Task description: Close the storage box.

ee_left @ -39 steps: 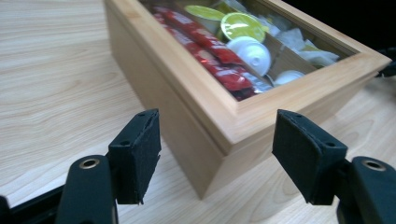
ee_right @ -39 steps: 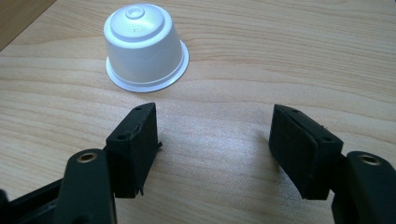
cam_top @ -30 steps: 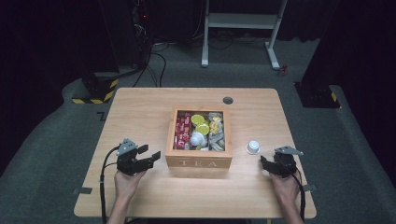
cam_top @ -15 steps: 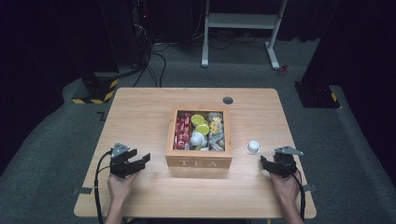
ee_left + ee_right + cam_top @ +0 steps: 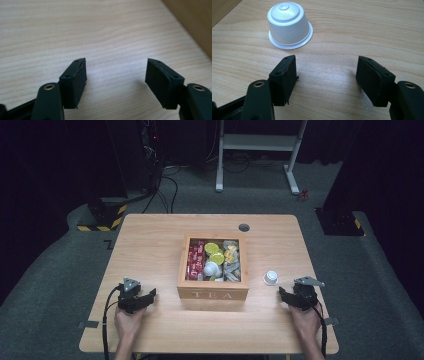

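Although nothing is being carried, the high view puts the white capsule (image 5: 270, 277) on the table (image 5: 150, 235), just right of the wooden tea box (image 5: 212, 294) and a little farther than the right gripper (image 5: 289, 296), which rests near the table's near right edge. Across the box, the left gripper (image 5: 146, 296) sits low over bare wood, its jaws having just widened a touch with nothing between them. Open tabletop lies right of the capsule and along the far side; the box wall is the one close obstacle.

From the left gripper view, the jaws stand released over plain grain, the box's side at far right (image 5: 195, 22).

Seen in the right gripper view, the jaws are likewise spread and empty, with the capsule (image 5: 288, 25) upside down ahead and slightly left, foil rim on the wood. It looks light, thin-walled plastic, smooth and tapered, so likely to slip upward or dent under a hard squeeze. A gentle hold low on the wall, just above the flared rim, seems safest.
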